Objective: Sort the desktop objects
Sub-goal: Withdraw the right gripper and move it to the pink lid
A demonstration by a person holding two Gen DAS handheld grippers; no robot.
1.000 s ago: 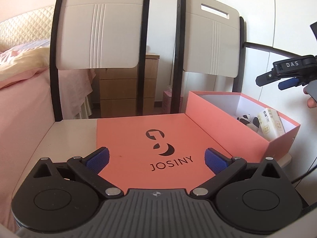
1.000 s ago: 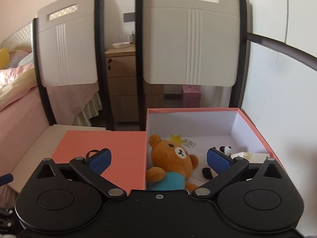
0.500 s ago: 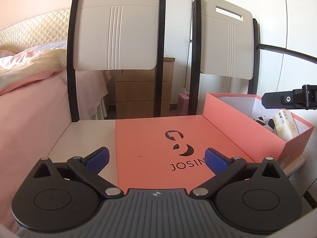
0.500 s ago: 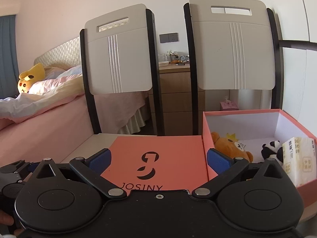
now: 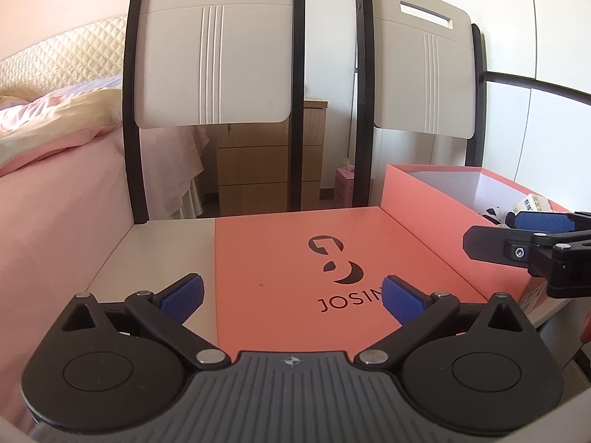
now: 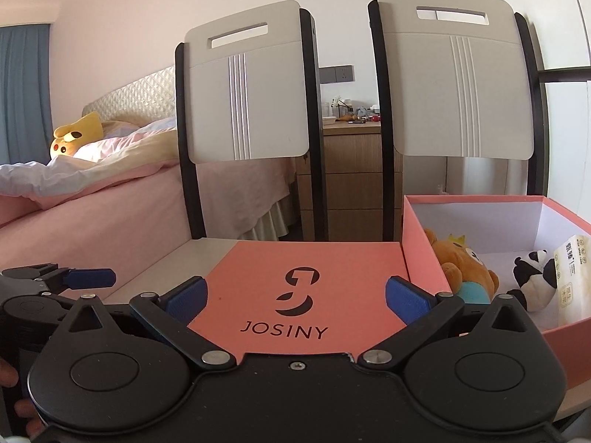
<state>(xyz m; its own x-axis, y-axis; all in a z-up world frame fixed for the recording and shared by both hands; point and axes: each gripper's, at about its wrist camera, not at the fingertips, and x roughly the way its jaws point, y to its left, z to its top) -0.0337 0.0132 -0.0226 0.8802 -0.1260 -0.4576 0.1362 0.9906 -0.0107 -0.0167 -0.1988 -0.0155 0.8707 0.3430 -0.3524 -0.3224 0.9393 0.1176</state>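
A coral box lid (image 5: 314, 258) (image 6: 306, 288) printed JOSINY lies flat on the pale table (image 5: 162, 251). To its right stands the open coral box (image 6: 421, 243) (image 5: 417, 199), which holds a brown teddy bear (image 6: 461, 269), a small panda toy (image 6: 535, 273) and a tissue pack (image 6: 572, 273). My left gripper (image 5: 291, 297) hovers open over the lid's near edge, nothing between its blue pads. My right gripper (image 6: 295, 293) is open too, just above the same lid. Each gripper shows at the edge of the other's view.
Two white chair backs (image 6: 247, 92) (image 6: 458, 81) stand behind the table. A bed with pink bedding (image 6: 92, 203) and a yellow plush (image 6: 74, 136) lies to the left. A wooden drawer unit (image 6: 351, 177) stands behind the chairs.
Both grippers have drawn back and lowered toward the lid's near edge. The right gripper swung left, from over the box to over the lid. Both stayed open.
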